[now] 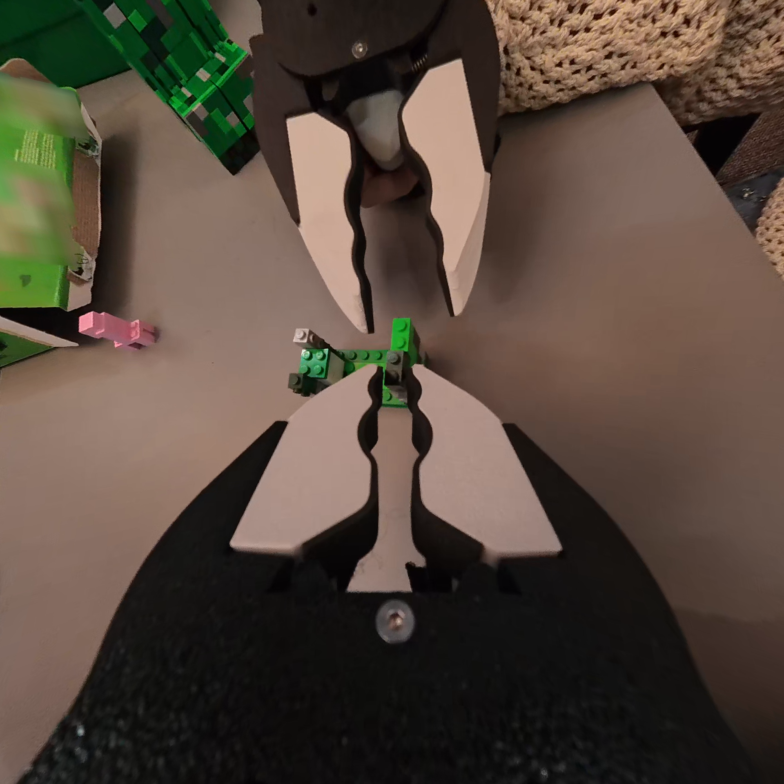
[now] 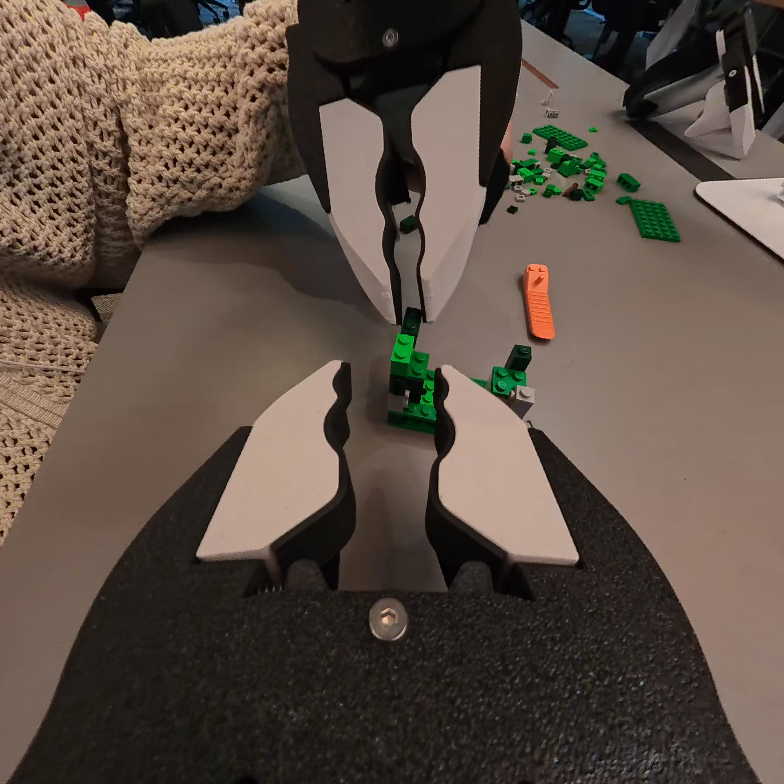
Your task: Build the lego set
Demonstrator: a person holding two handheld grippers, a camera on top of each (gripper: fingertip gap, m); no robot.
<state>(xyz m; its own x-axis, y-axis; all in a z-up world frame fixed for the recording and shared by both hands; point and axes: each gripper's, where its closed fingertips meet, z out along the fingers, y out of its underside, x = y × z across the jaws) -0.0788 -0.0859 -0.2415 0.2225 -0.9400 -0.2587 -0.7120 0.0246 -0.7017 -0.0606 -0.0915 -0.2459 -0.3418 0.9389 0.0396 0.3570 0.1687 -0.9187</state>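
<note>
A small green, dark green and grey lego build [image 1: 316, 364] stands on the grey table [image 1: 594, 382]. My left gripper [image 1: 393, 375] is shut on an upright column at the build's right side. In the right wrist view the same gripper [image 2: 410, 321] comes down from above and pinches the dark green brick on top of the build [image 2: 413, 382]. My right gripper [image 2: 393, 371] is open and empty, its fingers on either side of the build's near end and not touching it. In the left wrist view it [image 1: 410, 322] hovers just behind the build.
A pink lego piece [image 1: 119, 333] lies at the left by green boxes [image 1: 34, 191] [image 1: 191, 72]. An orange brick separator [image 2: 539, 301], a pile of loose green bricks [image 2: 564, 169] and a green plate [image 2: 653, 220] lie at the right. A knitted sleeve [image 2: 106, 127] rests along the table edge. Left and right tips are no more than a few centimetres apart.
</note>
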